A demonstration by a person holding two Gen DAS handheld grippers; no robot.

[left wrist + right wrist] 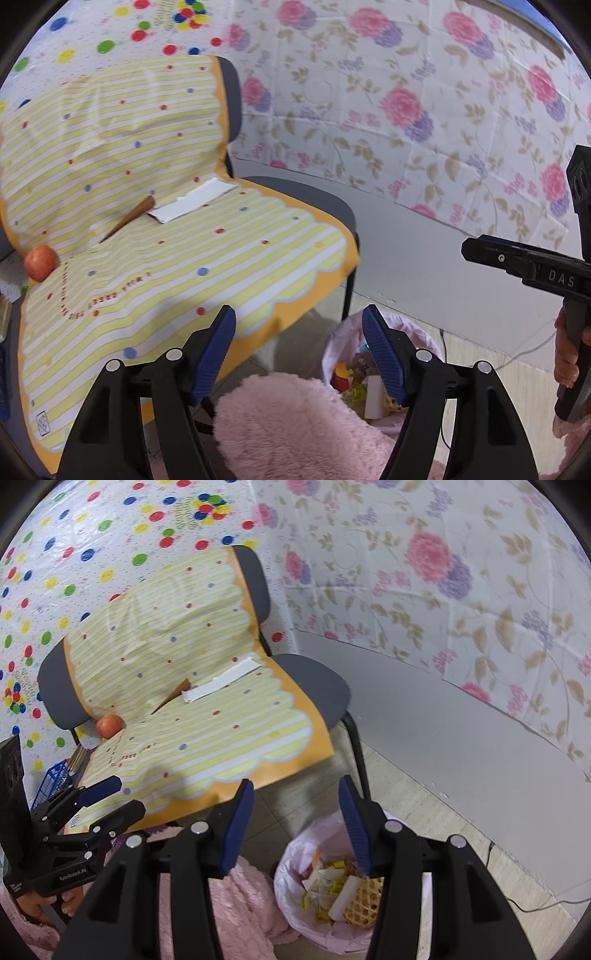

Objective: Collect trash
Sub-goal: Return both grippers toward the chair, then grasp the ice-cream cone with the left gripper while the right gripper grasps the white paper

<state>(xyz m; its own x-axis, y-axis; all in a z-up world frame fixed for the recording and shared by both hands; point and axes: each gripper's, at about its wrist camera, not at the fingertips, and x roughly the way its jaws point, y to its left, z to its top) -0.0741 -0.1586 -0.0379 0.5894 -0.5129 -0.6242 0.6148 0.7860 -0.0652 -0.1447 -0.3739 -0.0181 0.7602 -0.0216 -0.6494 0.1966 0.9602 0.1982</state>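
Observation:
On the chair's yellow striped cloth (177, 258) lie a white paper strip (192, 201) (221, 681), a brown pointed stick (129, 218) (173, 696) and a red apple (40, 263) (109, 725). A bin with a pink liner (295, 853) (334, 354) stands on the floor beside the chair, holding yellow wrappers, white paper and a foam net (364, 904). My left gripper (299, 321) hangs open and empty over the chair's front edge. My right gripper (295, 786) stands open and empty above the bin. The left gripper (123, 795) also shows open in the right wrist view.
A person's fluffy pink garment (295, 424) fills the space below both grippers. A blue basket (53, 779) sits left of the chair. Flowered and dotted sheets cover the walls. A thin cable (535, 904) runs across the tiled floor.

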